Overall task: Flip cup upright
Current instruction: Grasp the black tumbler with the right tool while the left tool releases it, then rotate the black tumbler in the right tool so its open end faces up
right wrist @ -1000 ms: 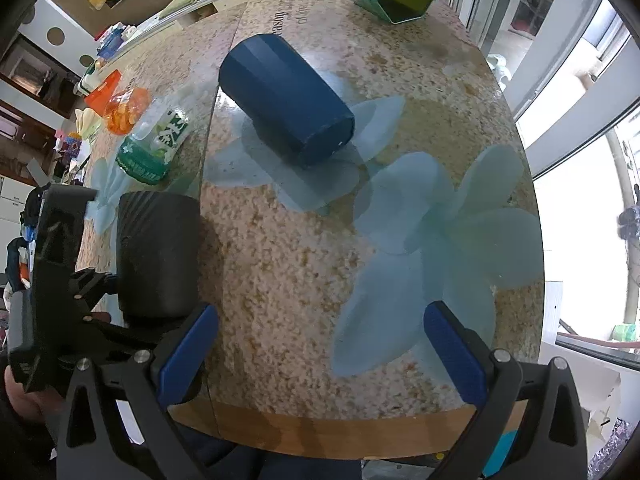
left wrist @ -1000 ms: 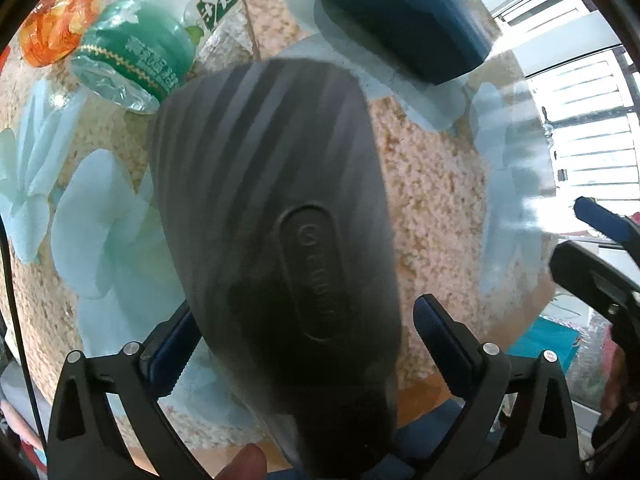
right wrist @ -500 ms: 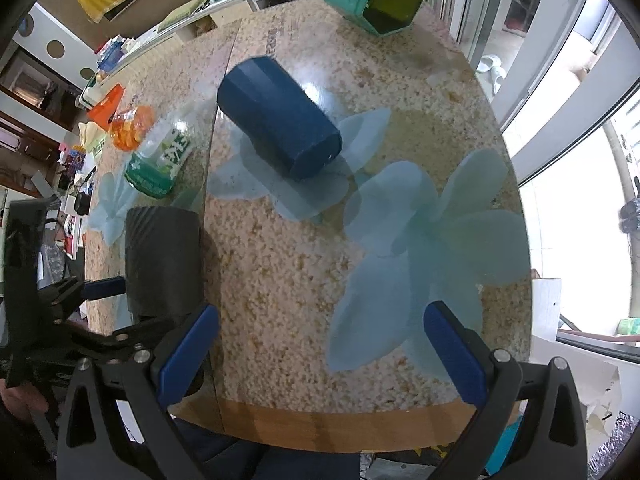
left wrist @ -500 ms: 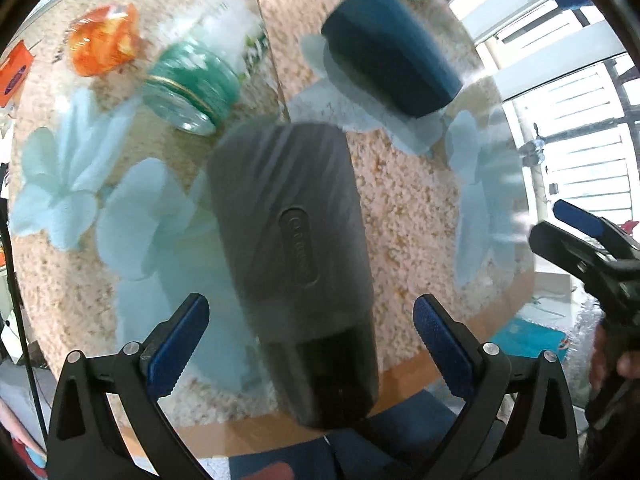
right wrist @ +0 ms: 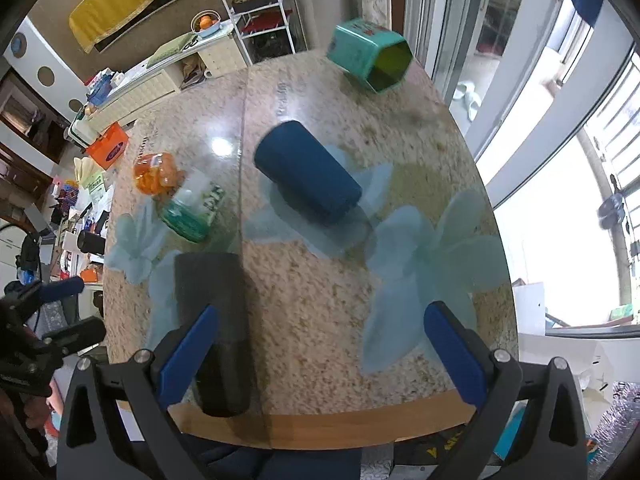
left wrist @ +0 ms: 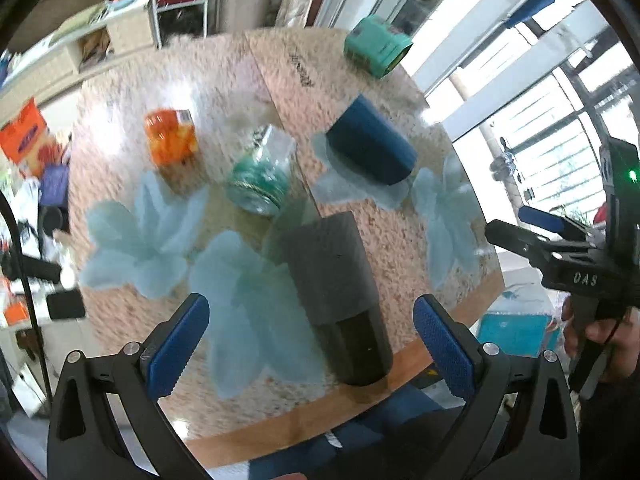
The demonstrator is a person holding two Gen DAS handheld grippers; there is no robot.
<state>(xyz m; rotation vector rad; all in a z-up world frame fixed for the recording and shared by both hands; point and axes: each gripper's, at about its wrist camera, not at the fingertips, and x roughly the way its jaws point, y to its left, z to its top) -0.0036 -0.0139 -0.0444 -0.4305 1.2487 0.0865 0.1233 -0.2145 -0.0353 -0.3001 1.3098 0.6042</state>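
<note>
The black cup [left wrist: 336, 292] is seen standing ahead of the widely spread fingers of the left gripper [left wrist: 312, 336], untouched, beside the equally spread right gripper [right wrist: 324, 354]; one blue cup [right wrist: 308, 172] lies farther ahead.

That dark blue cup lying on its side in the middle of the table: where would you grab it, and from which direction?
Probably across the middle of the dark blue faceted cup, with the right gripper coming down from above, one finger on each long side. It lies flat with its long axis running diagonally, so its ends face along the table, while the flanks are bare and nothing crowds them.
</note>
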